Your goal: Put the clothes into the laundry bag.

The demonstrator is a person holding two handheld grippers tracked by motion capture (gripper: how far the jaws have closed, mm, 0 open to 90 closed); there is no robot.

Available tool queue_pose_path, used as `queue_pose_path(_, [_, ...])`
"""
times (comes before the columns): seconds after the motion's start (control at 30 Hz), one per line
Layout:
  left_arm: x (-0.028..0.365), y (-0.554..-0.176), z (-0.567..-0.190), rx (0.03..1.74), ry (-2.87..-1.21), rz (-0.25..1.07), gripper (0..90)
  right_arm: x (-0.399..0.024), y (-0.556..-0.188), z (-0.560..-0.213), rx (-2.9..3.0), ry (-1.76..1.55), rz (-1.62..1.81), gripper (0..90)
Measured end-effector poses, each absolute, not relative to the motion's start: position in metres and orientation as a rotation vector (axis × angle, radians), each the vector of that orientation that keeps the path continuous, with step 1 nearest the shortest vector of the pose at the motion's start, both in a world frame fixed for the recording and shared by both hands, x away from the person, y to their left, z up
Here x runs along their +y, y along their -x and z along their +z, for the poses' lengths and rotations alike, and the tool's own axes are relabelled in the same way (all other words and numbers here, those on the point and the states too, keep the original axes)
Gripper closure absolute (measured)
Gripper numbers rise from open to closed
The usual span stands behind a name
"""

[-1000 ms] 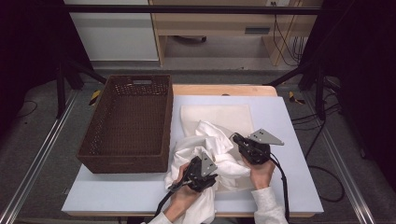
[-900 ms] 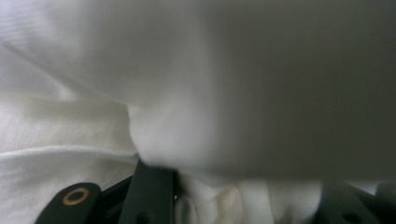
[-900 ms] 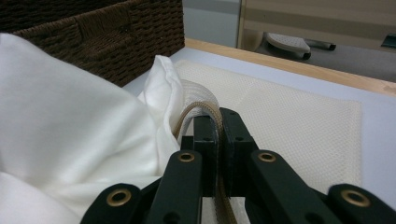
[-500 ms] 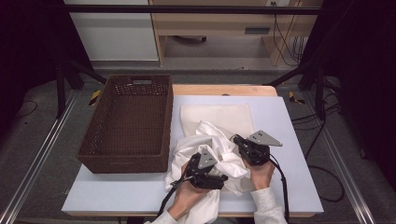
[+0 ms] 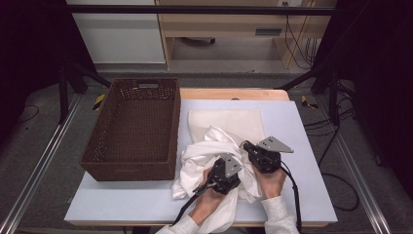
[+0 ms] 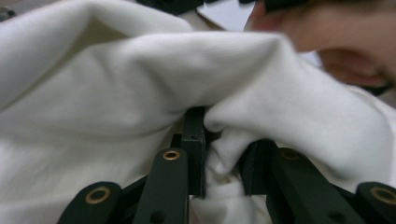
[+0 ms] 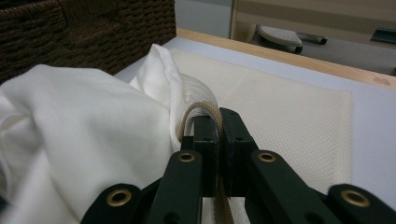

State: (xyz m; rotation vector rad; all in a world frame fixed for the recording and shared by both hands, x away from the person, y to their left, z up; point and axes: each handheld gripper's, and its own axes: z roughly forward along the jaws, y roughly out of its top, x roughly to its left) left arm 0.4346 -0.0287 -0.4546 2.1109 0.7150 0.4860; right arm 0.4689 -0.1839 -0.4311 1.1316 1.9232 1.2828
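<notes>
A crumpled white cloth garment (image 5: 214, 156) is lying at lower centre of the high view, partly over a flat cream mesh bag (image 5: 229, 122). The left gripper (image 6: 223, 161), its jaws having just been closing, is pinching a cloth fold. The right gripper (image 7: 219, 140) is clamping the bag's rim, jaws tight together.
</notes>
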Motion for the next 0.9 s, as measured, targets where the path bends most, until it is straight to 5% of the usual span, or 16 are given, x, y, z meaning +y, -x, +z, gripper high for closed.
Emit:
queue_pose_path(0.13, [-0.029, -0.435, -0.456, 0.691, -2.089, 0.414, 60.8, -0.182, -0.468, -0.433, 1.921, -1.131, 1.281, 86.5])
queue_pose_path(0.23, [-0.013, -0.427, -0.444, 0.694, -2.048, 0.362, 43.1, -0.186, -0.468, -0.436, 1.908, -1.142, 1.294, 86.5])
queue_pose_path(0.5, [0.047, -0.432, -0.397, 0.769, -1.927, 0.583, 23.5, -0.186, -0.467, -0.438, 1.899, -1.141, 1.275, 86.5])
queue_pose_path(0.67, [0.044, -0.473, -0.411, 0.838, -2.082, 0.587, 12.8, -0.186, -0.467, -0.439, 1.903, -1.14, 1.275, 86.5])
queue_pose_path(0.8, [0.039, -0.496, -0.436, 0.843, -2.126, 0.464, 15.1, -0.186, -0.468, -0.44, 1.915, -1.145, 1.265, 86.5])
queue_pose_path(0.9, [0.041, -0.496, -0.443, 0.794, -2.126, 0.422, 43.0, -0.185, -0.469, -0.442, 1.921, -1.147, 1.253, 86.5])
